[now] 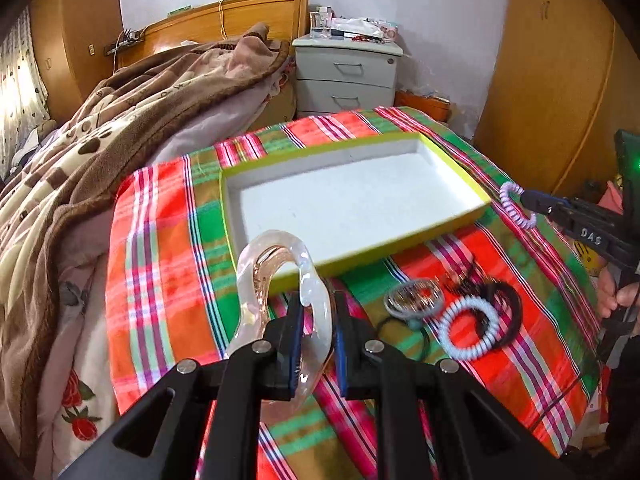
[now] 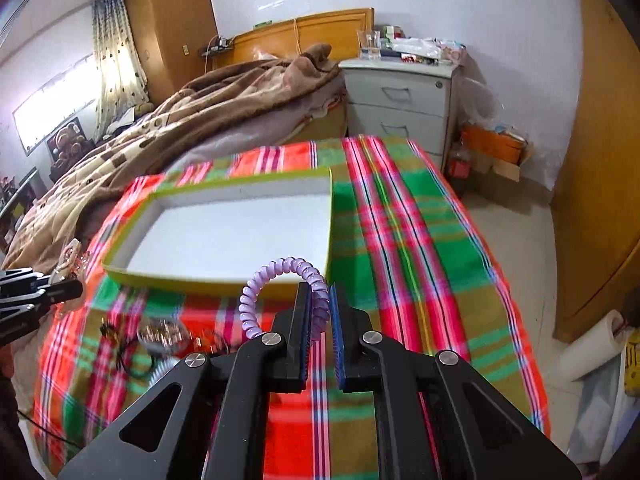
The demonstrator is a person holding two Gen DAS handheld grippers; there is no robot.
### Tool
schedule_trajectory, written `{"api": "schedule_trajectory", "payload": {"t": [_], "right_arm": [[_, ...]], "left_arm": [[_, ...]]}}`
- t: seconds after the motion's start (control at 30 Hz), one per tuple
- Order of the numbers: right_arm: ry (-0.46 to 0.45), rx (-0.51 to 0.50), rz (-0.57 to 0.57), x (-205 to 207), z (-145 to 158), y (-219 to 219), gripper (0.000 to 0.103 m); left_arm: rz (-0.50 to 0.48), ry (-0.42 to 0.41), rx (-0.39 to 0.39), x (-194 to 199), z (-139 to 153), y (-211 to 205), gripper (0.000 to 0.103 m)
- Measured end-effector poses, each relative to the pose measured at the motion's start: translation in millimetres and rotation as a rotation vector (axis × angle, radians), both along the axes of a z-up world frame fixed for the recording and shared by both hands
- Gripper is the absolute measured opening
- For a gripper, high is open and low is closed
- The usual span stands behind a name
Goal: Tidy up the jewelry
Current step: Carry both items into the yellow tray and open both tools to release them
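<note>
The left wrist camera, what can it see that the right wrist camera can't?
Only the left wrist view shows the white coil hair tie and the black band clearly on the cloth. Only the right wrist view shows the paper towel roll and the curtain. Both show the tray, the clear bangle, the purple coil tie and the nightstand.

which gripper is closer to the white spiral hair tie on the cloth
Left. The left gripper, clamped on a clear bangle, hangs just beside the white spiral hair tie; the right gripper holds a purple coil near the box.
</note>
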State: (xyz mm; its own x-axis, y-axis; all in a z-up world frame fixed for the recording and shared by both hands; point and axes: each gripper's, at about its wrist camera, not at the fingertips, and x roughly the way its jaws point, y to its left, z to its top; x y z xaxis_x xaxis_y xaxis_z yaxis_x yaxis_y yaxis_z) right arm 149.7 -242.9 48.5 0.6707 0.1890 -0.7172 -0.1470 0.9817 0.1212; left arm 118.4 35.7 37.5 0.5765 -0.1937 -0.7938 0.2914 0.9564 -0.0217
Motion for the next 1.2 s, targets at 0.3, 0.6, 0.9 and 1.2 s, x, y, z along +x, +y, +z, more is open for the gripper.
{"api": "schedule_trajectory", "payload": {"t": [0.3, 0.6, 0.9, 1.2], "right_arm": [[0.006, -0.027, 0.027, 63, 3, 19, 0.01], [0.074, -0.043, 0.033, 113, -24, 29, 0.01], [0.109, -0.105, 0.047, 139, -43, 39, 0.01], [0.135, -0.132, 0.064, 150, -58, 47, 0.01]], "left_arm": [[0.008, -0.004, -0.003, 54, 6, 3, 0.014], [-0.007, 0.044, -0.011, 106, -14, -6, 0.014], [-0.008, 0.09, -0.011, 140, -35, -15, 0.014], [-0.017, 0.119, 0.005, 155, -50, -24, 0.014]]}}
